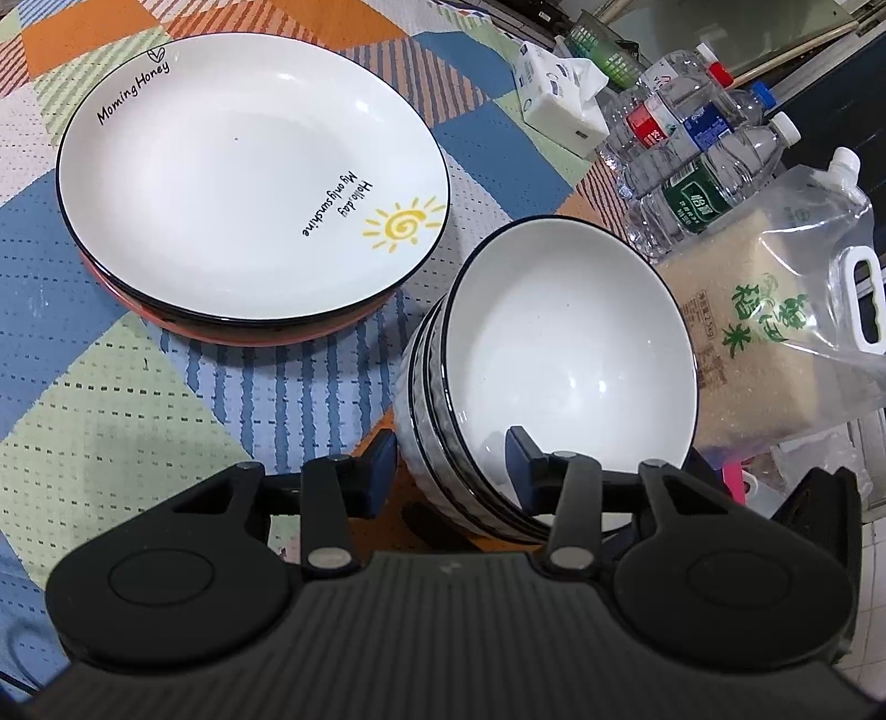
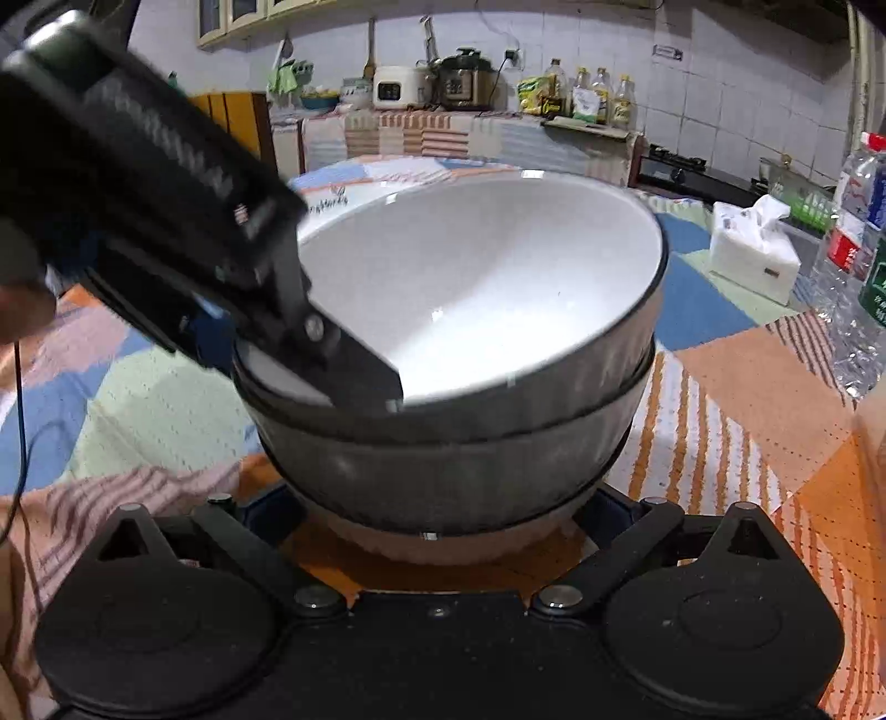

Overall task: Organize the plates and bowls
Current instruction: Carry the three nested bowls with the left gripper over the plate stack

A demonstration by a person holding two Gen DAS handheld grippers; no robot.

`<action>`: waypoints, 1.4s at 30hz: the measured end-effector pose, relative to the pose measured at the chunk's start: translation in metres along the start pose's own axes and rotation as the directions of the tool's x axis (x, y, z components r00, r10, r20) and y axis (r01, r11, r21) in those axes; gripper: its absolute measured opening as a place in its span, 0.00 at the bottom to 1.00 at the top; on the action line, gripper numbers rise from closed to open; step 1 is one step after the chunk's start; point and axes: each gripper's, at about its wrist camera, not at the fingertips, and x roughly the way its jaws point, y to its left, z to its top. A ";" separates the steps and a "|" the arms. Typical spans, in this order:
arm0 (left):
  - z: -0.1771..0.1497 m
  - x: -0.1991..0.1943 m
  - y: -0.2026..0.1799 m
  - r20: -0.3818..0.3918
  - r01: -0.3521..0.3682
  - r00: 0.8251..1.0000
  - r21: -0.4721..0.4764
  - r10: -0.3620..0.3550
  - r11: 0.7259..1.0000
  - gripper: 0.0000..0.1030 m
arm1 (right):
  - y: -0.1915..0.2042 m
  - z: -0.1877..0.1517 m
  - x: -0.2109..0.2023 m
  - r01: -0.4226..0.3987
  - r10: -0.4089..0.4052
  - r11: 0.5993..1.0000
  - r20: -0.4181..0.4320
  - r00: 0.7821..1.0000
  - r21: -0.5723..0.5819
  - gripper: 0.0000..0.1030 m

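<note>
On the tablecloth (image 1: 83, 387), your left gripper (image 1: 451, 465) straddles the bowl stack's (image 1: 554, 354) rim, jaws apart; your right gripper (image 2: 437, 520), wide open, flanks its base. Only the left view shows the plate (image 1: 249, 171) reading "Morning Honey".

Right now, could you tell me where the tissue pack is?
In the left wrist view the tissue pack lies at upper right on the patchwork cloth, between the plate stack and the water bottles.

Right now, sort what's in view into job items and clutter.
Job: stacked bowls, stacked plates, left gripper straddling the bowls' rim.
Clutter: tissue pack, water bottles, rice bag, green basket.
</note>
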 end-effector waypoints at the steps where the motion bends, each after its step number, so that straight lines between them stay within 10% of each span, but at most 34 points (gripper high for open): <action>1: 0.001 0.000 0.000 -0.003 -0.001 1.000 -0.004 0.001 1.000 0.40 | -0.002 0.001 0.000 -0.007 0.007 1.000 0.004 1.000 0.018 0.98; 16: -0.007 -0.014 -0.009 -0.001 -0.023 1.000 0.022 0.023 0.999 0.40 | 0.002 -0.001 -0.001 -0.024 0.024 1.000 0.006 1.000 -0.004 0.97; 28: 0.034 -0.087 -0.016 0.114 -0.004 0.993 0.069 -0.004 0.998 0.40 | 0.018 0.059 -0.027 -0.001 0.018 0.993 0.146 0.989 -0.115 0.97; 42: 0.093 -0.091 0.039 0.174 -0.138 0.975 -0.002 0.136 0.990 0.40 | 0.040 0.118 0.044 -0.111 0.130 0.982 0.126 0.983 -0.150 0.97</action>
